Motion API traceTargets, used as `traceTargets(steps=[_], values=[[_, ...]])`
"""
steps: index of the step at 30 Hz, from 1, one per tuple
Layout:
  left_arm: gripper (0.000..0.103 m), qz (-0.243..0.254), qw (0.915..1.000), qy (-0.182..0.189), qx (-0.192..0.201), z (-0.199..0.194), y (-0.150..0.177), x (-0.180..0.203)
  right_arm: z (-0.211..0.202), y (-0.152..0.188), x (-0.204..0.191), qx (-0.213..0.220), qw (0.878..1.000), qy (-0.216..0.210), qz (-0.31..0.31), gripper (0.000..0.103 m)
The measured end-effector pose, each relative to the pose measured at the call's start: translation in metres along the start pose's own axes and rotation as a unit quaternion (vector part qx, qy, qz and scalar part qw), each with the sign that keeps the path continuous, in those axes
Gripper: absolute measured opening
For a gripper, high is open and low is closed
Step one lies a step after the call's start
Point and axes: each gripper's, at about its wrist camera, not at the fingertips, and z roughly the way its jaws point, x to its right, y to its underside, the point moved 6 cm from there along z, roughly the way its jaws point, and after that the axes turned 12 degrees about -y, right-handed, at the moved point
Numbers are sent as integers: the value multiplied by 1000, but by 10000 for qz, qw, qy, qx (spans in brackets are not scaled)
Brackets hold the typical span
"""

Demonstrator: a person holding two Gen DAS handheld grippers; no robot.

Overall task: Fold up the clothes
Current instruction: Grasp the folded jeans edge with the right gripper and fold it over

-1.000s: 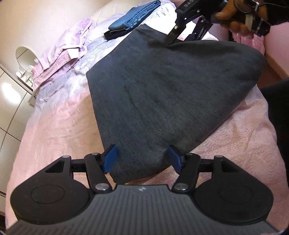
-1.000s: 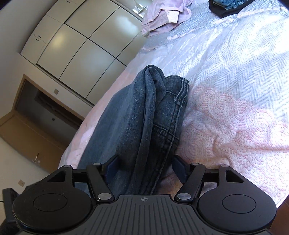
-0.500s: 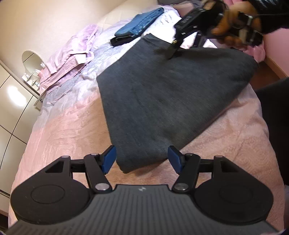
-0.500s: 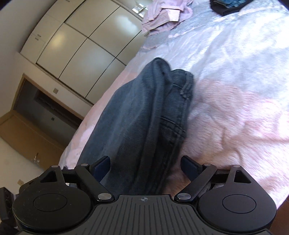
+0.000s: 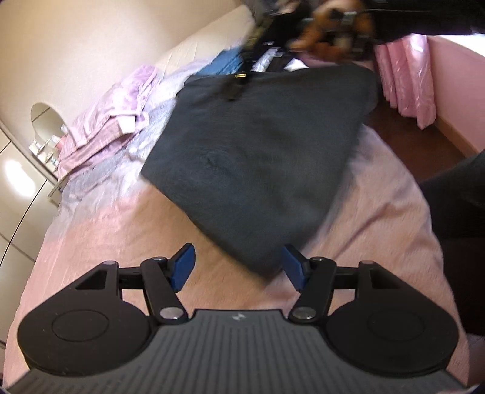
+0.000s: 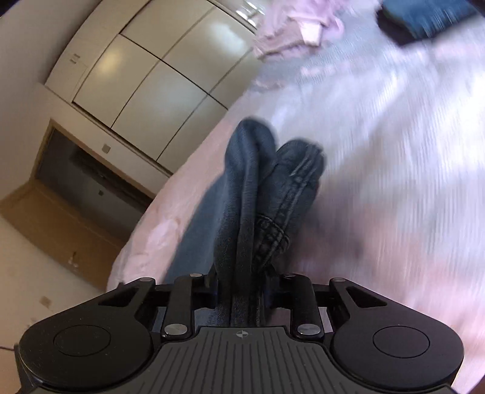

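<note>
Now right tool (image 6: 239, 291) (just closing) pinching jeans (image 6: 257, 194) edge; left tool (image 5: 238, 263) spread, bare bedspread (image 5: 100, 242) alongside

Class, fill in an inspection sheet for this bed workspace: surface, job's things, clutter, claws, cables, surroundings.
Surface: pink bedspread, rumpled.
Job's things: dark jeans, folded, one end bunched.
Clutter: lilac clothes; blue stack.
Claws: left claw open, jeans corner between pads, untouched; right claw just closed, clamped on jeans.
Cables: nothing seen.
Surroundings: wardrobe, pink curtain.
</note>
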Motion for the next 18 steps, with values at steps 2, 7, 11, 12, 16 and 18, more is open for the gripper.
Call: traceTargets(steps=[2,7,11,12,16,18], values=[[60,-22,10000,33,69,2,-4,4,3,-35,-4,-31,9987,263,-444,25],[60,-41,10000,60,36,14,-5,10,35,-62,10,-975,9779,1217,-1396,39],[60,-107,9999,-56,11,15,-2,8,-2,-44,7,-414,9667,1781,-1791,45],[60,-82,9999,-100,30,15,-4,8,-19,-39,4,-133,9700,1752,-1681,45],[60,302,9987,-383,165,14,-14,15,-84,6,-23,881,9901,710,-826,50],[61,532,9967,-551,270,14,-22,21,-106,43,-27,1185,9923,287,-193,58]])
